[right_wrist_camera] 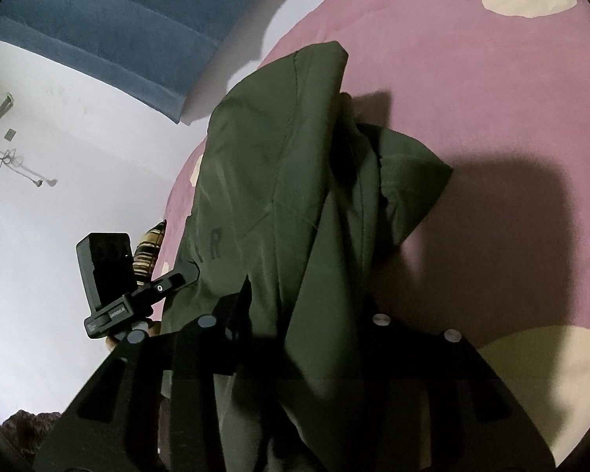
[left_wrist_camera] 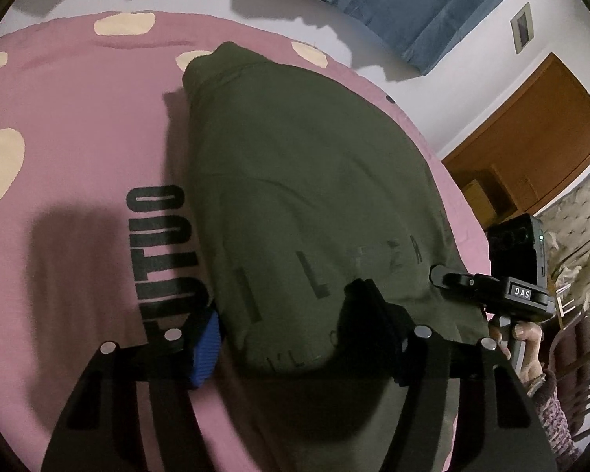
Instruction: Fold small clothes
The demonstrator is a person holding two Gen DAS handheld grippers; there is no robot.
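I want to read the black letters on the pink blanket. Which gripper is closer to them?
Left. The left gripper is right beside the letters; the right gripper is across the green shirt from them.

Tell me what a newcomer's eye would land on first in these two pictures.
The dark olive-green cloth garment fills the middle of both views, lying on a pink bedspread with cream blotches. Its near edge sits between the fingers of the left gripper and the right gripper. Bold black lettering runs across the pink cover left of the garment.
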